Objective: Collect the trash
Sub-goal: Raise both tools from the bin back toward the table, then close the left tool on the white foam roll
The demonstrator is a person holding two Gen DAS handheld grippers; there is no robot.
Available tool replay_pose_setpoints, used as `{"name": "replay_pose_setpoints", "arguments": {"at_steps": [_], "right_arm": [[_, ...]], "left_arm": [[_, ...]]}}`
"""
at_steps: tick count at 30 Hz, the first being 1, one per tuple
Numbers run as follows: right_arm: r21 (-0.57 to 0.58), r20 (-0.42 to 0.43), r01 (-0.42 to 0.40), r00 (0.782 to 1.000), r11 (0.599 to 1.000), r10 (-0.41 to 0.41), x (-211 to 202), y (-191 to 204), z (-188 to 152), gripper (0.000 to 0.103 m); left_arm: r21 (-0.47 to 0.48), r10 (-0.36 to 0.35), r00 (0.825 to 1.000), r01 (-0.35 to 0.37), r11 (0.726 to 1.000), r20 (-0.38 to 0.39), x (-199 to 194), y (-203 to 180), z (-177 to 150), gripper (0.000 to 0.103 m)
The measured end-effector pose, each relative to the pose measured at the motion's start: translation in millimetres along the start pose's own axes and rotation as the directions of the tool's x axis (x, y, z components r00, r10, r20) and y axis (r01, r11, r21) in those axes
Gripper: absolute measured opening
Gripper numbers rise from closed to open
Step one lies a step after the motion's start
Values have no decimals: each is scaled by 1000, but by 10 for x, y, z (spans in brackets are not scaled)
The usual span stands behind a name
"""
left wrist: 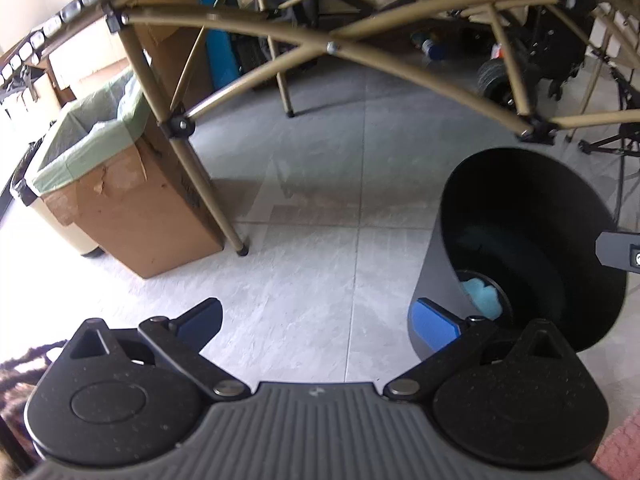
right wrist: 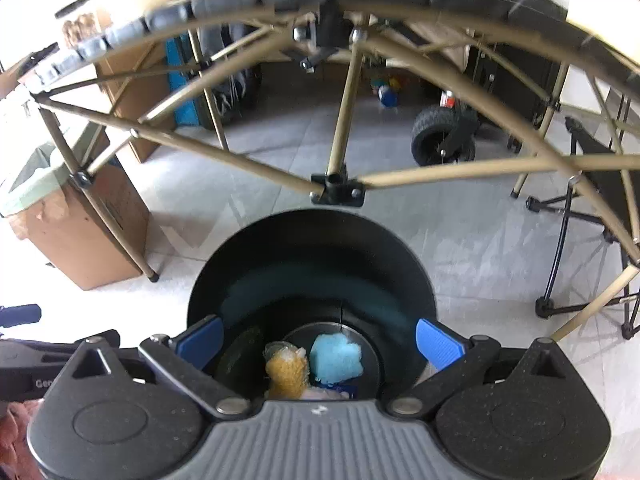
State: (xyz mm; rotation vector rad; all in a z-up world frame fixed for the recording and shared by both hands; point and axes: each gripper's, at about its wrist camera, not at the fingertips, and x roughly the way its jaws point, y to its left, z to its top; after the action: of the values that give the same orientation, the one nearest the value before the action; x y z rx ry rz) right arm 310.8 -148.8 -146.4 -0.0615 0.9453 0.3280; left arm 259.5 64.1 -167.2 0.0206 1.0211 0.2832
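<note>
A round black bin (right wrist: 312, 264) stands on the tiled floor, right below my right gripper (right wrist: 320, 340). That gripper is open, its blue pads wide apart over the bin's mouth with nothing between them. At the bin's bottom lie a blue crumpled piece (right wrist: 336, 358), a yellow crumpled piece (right wrist: 286, 372) and some pale scraps. In the left wrist view the same bin (left wrist: 532, 240) is at the right, with the blue piece (left wrist: 482, 294) showing inside. My left gripper (left wrist: 320, 320) is open and empty above bare floor, left of the bin.
A folding table's tan metal frame (left wrist: 328, 46) arches over the floor beyond the bin. A cardboard box with a green liner (left wrist: 132, 208) stands at the left. A black wheel (right wrist: 440, 136) and a black stand (right wrist: 576, 256) are at the right.
</note>
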Motion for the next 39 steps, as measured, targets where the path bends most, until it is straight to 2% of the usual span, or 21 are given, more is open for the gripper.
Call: {"name": "replay_pose_setpoints", "arguments": {"at_steps": [7, 12, 16, 23, 29, 39], "right_arm": [[13, 102, 0, 995, 1000, -1, -438, -128, 73, 103], [-2, 179, 8, 984, 1000, -7, -707, -151, 166, 103], [-19, 242, 9, 970, 1000, -4, -919, -141, 265, 103], [-56, 343, 23, 939, 998, -2, -1202, -114, 491, 103], [-65, 391, 43, 920, 997, -14, -1317, -143, 654, 103], [-15, 432, 41, 901, 999, -30, -1339, -288, 820, 103]], "left_arm": [[0, -34, 995, 34, 999, 92, -352, 60, 92, 103], [26, -46, 982, 42, 999, 183, -622, 91, 266, 103], [54, -62, 962, 50, 997, 266, -876, 85, 450, 103], [109, -95, 916, 57, 992, 390, -1237, -23, 793, 103], [131, -107, 891, 54, 990, 440, -1369, -160, 1013, 103], [86, -104, 881, 72, 994, 461, -1264, -272, 1334, 103]]}}
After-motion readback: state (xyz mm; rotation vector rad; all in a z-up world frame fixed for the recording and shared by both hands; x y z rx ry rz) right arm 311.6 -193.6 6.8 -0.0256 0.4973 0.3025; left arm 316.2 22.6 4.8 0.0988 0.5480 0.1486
